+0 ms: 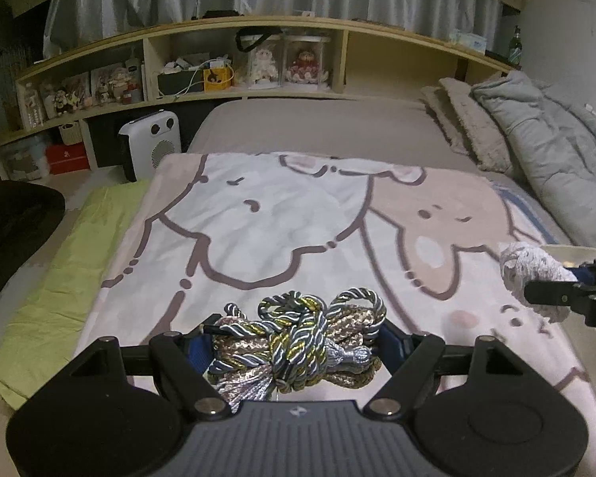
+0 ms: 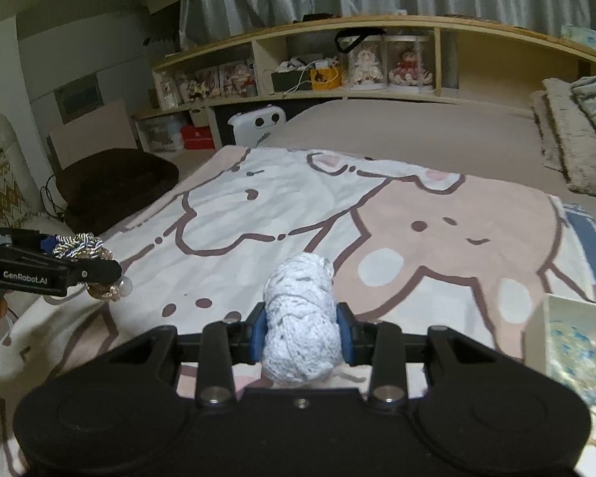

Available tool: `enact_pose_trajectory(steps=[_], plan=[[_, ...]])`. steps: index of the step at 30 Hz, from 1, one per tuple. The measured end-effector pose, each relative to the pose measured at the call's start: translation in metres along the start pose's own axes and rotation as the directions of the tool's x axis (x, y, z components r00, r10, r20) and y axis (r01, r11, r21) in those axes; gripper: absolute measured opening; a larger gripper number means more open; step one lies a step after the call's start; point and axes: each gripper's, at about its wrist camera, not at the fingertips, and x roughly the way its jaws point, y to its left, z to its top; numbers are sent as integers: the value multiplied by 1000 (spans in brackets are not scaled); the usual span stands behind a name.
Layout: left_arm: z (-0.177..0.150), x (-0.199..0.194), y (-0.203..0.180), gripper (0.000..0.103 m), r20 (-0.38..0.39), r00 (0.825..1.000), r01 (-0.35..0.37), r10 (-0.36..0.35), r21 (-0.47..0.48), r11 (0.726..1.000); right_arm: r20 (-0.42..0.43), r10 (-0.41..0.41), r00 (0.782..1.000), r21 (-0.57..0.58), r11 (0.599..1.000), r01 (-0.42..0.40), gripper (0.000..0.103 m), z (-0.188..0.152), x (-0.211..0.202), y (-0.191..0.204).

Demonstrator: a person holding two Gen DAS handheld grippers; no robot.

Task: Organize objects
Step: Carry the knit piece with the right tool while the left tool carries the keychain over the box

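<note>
Two bundles are up off the blanket [image 2: 282, 206]: the left gripper [image 1: 296, 342] clamps a knotted cord bundle [image 1: 298, 342], the right gripper [image 2: 300, 336] pinches a white lace roll [image 2: 300, 318]. Neither is stowed yet (a box [image 2: 568, 342] sits just right of the right tongs).

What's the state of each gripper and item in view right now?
left gripper: shut on the rope bundle, held above the blanket.
rope bundle: knotted gold, grey and silver cords, clamped between the blue pads.
right gripper: shut on the lace roll.
lace roll: wound up, white, sticking out past the fingers.
blanket: spread flat on the bed.
box: open top, at the right edge.
</note>
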Motion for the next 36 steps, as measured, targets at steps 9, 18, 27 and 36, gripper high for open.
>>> enact_pose_trajectory(steps=[9,18,27,36], plan=[[6,-33,-44,79,7,999,45,-45,-28,999,23,-29,999,40,999,29,37,-3,-58,-17],[8,-57,-96,79,24,995,97,-97,17,995,41,-51,998,63,997,48,37,-12,-107,-34],[8,-65,-141,79,20,988,150,-150,38,988,67,-73,995,89,994,66,37,-19,-146,-54],[9,-60,-193,79,13,977,210,-211,79,975,78,-128,989,125,985,117,37,-33,-172,-87]])
